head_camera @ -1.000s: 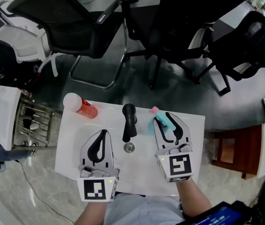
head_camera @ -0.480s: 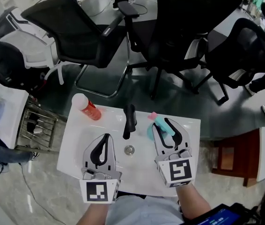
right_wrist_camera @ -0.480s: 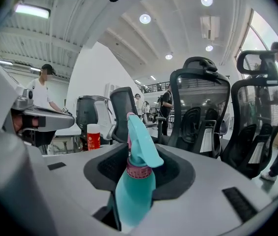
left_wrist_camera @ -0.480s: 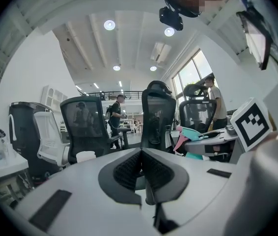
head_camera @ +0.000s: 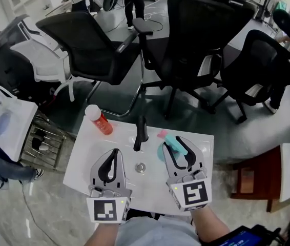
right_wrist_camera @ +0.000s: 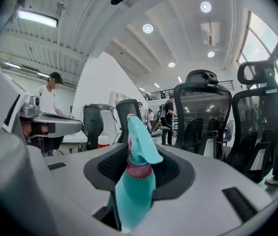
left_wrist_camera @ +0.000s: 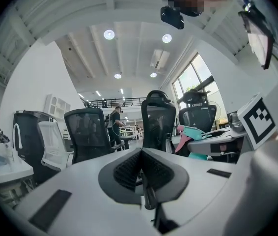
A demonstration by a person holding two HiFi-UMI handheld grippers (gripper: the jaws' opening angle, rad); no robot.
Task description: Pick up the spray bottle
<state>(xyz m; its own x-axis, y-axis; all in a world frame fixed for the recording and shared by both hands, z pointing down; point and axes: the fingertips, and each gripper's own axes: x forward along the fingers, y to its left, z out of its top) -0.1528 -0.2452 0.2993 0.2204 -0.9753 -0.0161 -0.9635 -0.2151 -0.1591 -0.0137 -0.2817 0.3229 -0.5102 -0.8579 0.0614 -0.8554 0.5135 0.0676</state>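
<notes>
Now that my right gripper (head_camera: pixel 178 146) is clamped on the teal spray bottle (right_wrist_camera: pixel 134 183), just right of the black tap (head_camera: pixel 141 133), I want to finish this pickup cleanly from my end of the link. Both jaws close round the bottle's body, and the sprayer head pokes out past them, pointing away from me. From the head view I can't tell whether the bottle is clear of the white table (head_camera: pixel 81 163). Any tips?

**benchmate:** What's your other hand doing, and what's lying around?

**me:** On the near left of the tap, my left gripper (head_camera: pixel 114 154) has its jaws together on nothing, so it's out of the way. A red bottle (head_camera: pixel 99 121) with a white cap lies on its side to the tap's left, well apart from my load. The drain (head_camera: pixel 141 166) sits just on the near side of the tap, between the two grippers. Black office chairs (head_camera: pixel 196 35) crowd the floor beyond the tap. The closest snag, I reckon, is the tap itself, near the sprayer head.

**benchmate:** Then I'd leave the squeeze as it is and lift straight up with the gripper level, so the bottle can't pivot in the pads. No swinging left toward the tap until the head is above it.
</notes>
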